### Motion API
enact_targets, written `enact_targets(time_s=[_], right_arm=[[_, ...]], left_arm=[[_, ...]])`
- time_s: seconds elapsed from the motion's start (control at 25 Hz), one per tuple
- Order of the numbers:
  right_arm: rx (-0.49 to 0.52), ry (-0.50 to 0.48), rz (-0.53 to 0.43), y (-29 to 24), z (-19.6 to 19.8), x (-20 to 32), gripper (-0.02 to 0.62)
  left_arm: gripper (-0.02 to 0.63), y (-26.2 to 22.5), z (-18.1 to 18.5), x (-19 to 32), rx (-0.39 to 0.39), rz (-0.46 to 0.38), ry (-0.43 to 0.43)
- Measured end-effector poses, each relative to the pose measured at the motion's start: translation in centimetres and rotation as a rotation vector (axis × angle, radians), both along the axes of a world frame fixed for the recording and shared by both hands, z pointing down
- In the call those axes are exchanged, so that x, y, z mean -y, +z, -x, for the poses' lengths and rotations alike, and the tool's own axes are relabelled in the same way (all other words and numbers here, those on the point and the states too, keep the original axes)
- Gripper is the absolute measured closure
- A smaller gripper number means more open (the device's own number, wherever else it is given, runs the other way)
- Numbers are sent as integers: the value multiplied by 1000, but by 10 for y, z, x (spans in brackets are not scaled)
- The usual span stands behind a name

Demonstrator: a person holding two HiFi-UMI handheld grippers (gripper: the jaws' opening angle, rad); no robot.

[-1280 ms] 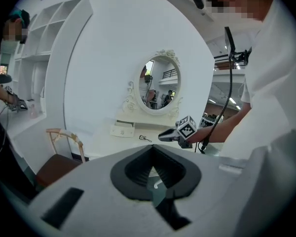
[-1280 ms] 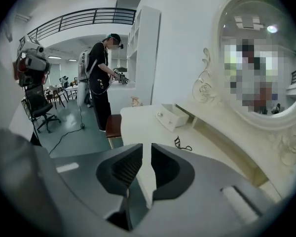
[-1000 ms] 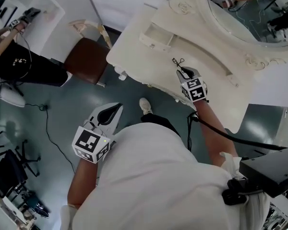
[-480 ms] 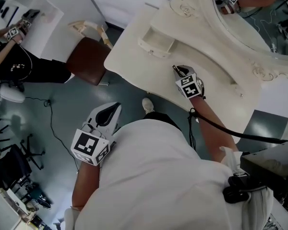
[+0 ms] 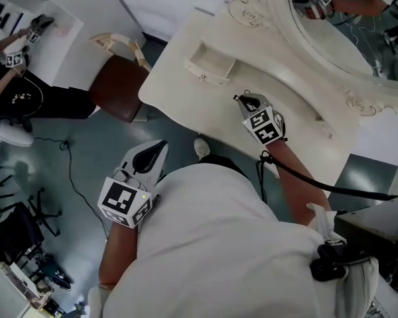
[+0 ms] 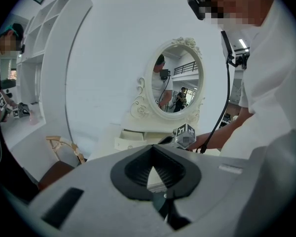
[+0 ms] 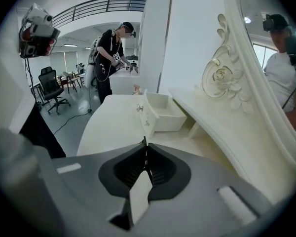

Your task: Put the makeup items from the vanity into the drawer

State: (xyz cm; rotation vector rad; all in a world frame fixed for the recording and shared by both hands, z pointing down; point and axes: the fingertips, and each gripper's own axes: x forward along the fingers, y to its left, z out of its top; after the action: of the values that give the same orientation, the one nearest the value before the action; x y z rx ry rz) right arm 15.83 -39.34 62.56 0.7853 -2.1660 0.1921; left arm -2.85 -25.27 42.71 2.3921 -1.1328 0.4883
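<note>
Fingers (image 7: 126,169) of right gripper (image 5: 242,99) pinch thin dark item (image 5: 237,97), unidentifiable.

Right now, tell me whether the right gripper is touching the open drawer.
Apart. The right gripper view shows bare vanity top between the right gripper and the open drawer ahead of it.

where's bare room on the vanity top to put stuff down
The vanity top is bare between its front edge and the open drawer, and again past the right gripper along the mirror frame. Only that gripper crowds the middle.
</note>
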Motion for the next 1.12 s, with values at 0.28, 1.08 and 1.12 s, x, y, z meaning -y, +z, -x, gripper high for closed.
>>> enact_targets(time_s=[0.28,1.08,1.12], right_arm=[[66,-61,-26,-50,19,17,580],[76,-199,4,-42,110,114,581],[71,-201,12,-37,113,115,581]], left_arm=[[604,-1,-5,9,-8,-7,4],[604,-3,49,22,17,14,-172],[604,-2,51,22,17,16,-180]])
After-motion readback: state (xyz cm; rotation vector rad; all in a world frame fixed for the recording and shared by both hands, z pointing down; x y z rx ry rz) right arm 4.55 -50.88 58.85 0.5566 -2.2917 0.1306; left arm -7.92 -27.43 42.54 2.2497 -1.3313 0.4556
